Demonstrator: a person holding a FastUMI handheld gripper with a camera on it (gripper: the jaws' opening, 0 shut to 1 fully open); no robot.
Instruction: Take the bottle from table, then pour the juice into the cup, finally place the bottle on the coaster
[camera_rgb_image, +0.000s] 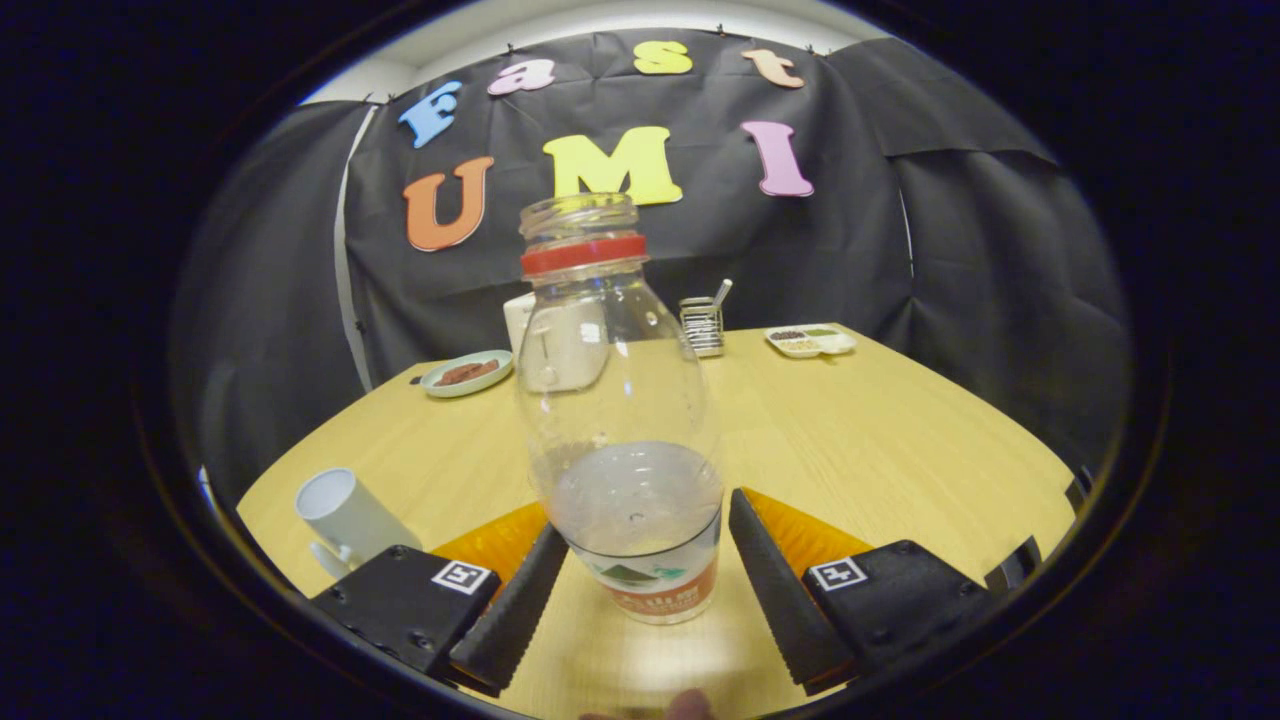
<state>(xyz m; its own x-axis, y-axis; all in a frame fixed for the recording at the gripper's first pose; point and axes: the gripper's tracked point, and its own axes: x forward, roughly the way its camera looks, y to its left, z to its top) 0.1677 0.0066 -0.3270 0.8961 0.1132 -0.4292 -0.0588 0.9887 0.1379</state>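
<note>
table (860, 440): pale wood | wall: black cloth | jaws wide, flanking bottle (620, 420)

1. A round wooden table (850, 430) with a pale, honey-coloured top fills the foreground of the booth, its surface catching a soft sheen from overhead light.
2. Black cloth (960, 270), creased and hung in panels, forms the wall behind the table (a pale vertical strip shows at one seam on the left).
3. Above the cloth, a band of white wall or ceiling (600, 20) is visible, brightly lit.
4. At the table's far edge sit a green plate (467, 373), a white toaster (520, 320), a small wire rack (702, 325) and a divided white tray (811, 340).
</note>
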